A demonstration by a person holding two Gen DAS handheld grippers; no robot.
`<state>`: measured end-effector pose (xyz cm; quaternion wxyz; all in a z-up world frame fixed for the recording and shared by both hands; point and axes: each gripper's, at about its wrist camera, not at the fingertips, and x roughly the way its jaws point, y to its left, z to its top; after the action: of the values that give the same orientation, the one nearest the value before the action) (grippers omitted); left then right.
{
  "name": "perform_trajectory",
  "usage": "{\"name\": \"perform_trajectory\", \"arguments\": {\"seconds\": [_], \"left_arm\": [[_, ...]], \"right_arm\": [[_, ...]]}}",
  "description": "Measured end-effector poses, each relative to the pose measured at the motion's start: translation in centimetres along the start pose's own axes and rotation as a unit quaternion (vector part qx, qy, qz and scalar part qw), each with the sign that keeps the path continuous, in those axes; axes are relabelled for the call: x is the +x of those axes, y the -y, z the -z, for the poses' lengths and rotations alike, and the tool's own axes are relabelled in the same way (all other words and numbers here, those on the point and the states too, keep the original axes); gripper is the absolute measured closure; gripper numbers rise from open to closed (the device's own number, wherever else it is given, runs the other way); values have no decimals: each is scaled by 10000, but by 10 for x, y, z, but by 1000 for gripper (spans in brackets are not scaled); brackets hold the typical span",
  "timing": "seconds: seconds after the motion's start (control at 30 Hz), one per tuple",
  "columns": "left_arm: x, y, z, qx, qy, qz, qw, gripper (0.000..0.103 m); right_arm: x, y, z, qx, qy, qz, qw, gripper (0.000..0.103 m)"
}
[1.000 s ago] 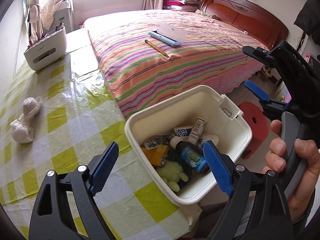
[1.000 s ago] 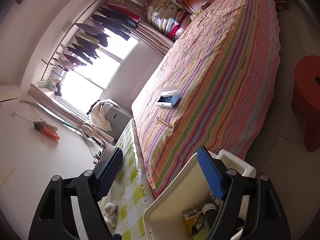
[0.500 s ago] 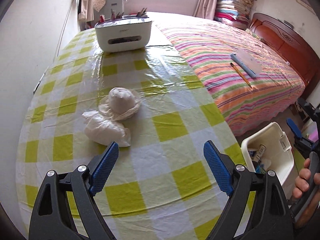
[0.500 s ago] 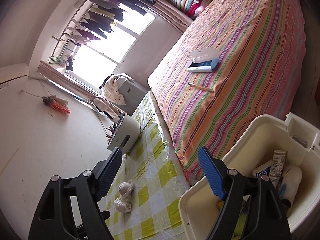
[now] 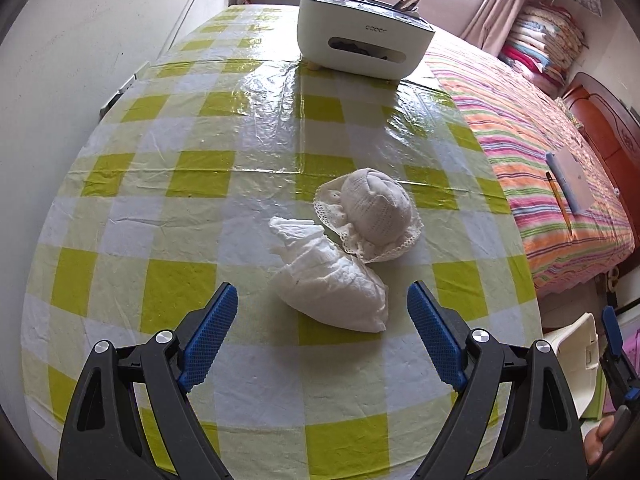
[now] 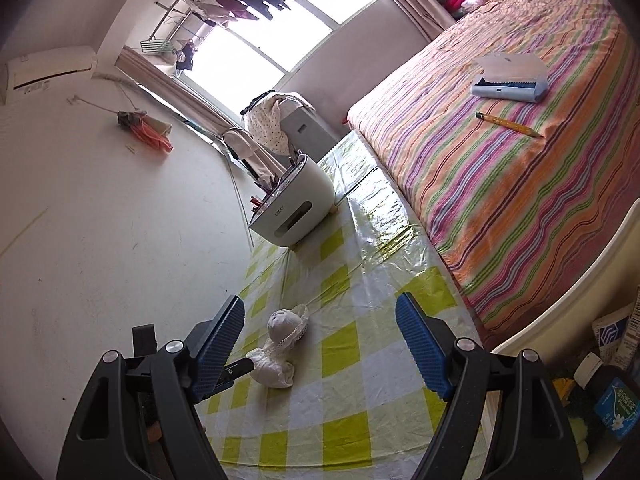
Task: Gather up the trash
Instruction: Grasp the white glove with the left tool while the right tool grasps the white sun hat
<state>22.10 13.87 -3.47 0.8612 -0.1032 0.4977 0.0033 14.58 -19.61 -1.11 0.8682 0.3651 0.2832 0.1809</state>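
Note:
A crumpled white tissue [image 5: 332, 292] lies on the yellow-checked tablecloth [image 5: 168, 184], touching a white lace-edged cloth ball [image 5: 372, 208]. My left gripper [image 5: 322, 288] hangs open just above the tissue, one blue pad on either side and touching nothing. The right wrist view shows the same tissue [image 6: 272, 368] and lace ball [image 6: 288, 324] further off. My right gripper [image 6: 320, 302] is open with nothing between its fingers. Beside it at the right is the white trash bin [image 6: 580, 292], holding bottles and packets. In the left view the bin [image 5: 576, 344] is at the right edge.
A white desk organizer [image 5: 360, 36] full of pens stands at the table's far end. The striped bed [image 5: 540, 160] runs along the table's right side, with a pencil [image 6: 508, 124] and a notebook [image 6: 508, 80] on it. A wall closes the left side.
My left gripper swung from above the bin over to the table and now hangs over the tissue. The right gripper turned toward the table, and the bin slid to its right edge.

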Motion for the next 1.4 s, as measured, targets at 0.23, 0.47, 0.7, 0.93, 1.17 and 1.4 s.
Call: {"name": "perform_trajectory", "arguments": {"seconds": [0.23, 0.47, 0.7, 0.93, 1.17, 1.4], "left_arm": [[23, -9, -17, -56, -19, -176, 9998, 18], [39, -10, -14, 110, -386, 73, 9992, 68], [7, -27, -2, -140, -326, 311, 9989, 77], [-35, -48, 24, -165, -213, 357, 9990, 79], [-51, -63, 35, -344, -134, 567, 9977, 79], [-57, -62, 45, -353, -174, 746, 9964, 77]], "right_arm": [[3, -14, 3, -235, 68, -16, 9997, 27], [23, -20, 10, -252, -128, 101, 9996, 27], [75, -56, 21, -954, -526, 349, 9934, 27], [132, -84, 44, -1286, -1051, 732, 9834, 27], [196, -107, 62, -1859, -1491, 1297, 9625, 27], [243, -110, 77, -2475, -1831, 2138, 9271, 31]]}}
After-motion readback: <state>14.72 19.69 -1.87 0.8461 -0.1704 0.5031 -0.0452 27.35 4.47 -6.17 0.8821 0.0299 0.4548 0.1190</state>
